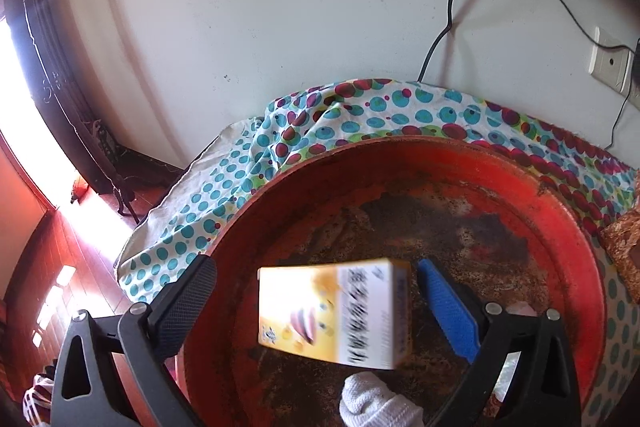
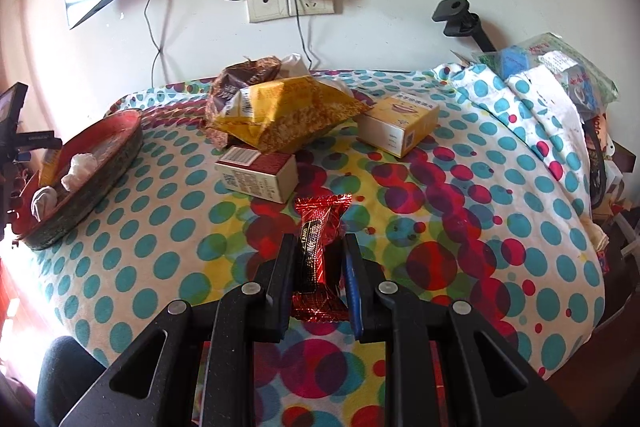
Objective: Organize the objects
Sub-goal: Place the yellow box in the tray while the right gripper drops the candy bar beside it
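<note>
In the left wrist view my left gripper (image 1: pixel 316 277) is open above a round red tray (image 1: pixel 568 227). A yellow and white box (image 1: pixel 336 315) sits between its jaws, blurred and untouched by either pad. A white wad (image 1: pixel 372 403) lies in the tray below it. In the right wrist view my right gripper (image 2: pixel 318 247) is shut on a red foil candy (image 2: pixel 320 247) over the dotted tablecloth (image 2: pixel 160 267). The red tray (image 2: pixel 100 163) stands at the left with white wads (image 2: pixel 80 167) in it.
On the cloth lie a maroon and white box (image 2: pixel 260 175), a yellow box (image 2: pixel 400 125), a yellow snack bag (image 2: pixel 288 111) and a brown bag (image 2: pixel 244 75). A cluttered pile (image 2: pixel 560 75) rises at right. Wall sockets and cables (image 2: pixel 296 3) are behind.
</note>
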Tool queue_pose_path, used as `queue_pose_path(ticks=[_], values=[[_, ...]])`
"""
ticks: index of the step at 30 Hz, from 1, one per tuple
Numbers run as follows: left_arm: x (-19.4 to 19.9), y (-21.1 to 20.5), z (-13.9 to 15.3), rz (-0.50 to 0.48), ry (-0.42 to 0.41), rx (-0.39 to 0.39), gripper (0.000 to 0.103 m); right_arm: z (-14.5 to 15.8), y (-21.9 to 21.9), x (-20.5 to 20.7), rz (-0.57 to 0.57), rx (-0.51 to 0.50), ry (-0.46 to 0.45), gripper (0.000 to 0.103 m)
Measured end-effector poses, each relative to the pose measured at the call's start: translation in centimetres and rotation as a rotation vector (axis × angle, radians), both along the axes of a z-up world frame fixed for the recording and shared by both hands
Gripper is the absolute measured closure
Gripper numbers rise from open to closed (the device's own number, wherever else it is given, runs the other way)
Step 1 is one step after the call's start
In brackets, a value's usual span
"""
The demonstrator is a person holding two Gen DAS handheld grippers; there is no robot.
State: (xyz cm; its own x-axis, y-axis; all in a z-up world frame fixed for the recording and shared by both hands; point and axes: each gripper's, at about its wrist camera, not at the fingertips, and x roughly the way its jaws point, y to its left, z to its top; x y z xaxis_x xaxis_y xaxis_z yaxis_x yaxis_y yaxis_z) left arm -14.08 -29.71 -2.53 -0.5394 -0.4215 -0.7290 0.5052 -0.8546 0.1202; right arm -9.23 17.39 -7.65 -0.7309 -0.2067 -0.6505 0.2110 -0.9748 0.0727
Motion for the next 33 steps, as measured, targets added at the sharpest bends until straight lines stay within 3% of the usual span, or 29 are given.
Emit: queue_pose_path(ticks=[6,13,17,23,33], values=[[7.0,1.2,2.5,-0.033,0.111,0.051,0.0,0.9,-3.5,0.9,0.073,0.022,0.023,0.082],[15.9,5.3,-0.6,-0.018,0.084,0.034,0.0,2.2,-9.9,1.4,0.202,0.055,0.048,0.082],[17.4,6.9,-1.5,-0.047,0.078,0.035,0.0,3.8,-14.2,1.6,0.278,0.052,0.073,0.082],[18.9,5.2,-1.7,0.047,0.117,0.033,0.0,5.4,-20.7,1.3,0.381,0.048,0.08,0.082],[20.0,3.0,-1.6,0.107,0.152,0.039,0.0,4.4,-29.4,3.2,0.552,0.077,0.033,0.082]])
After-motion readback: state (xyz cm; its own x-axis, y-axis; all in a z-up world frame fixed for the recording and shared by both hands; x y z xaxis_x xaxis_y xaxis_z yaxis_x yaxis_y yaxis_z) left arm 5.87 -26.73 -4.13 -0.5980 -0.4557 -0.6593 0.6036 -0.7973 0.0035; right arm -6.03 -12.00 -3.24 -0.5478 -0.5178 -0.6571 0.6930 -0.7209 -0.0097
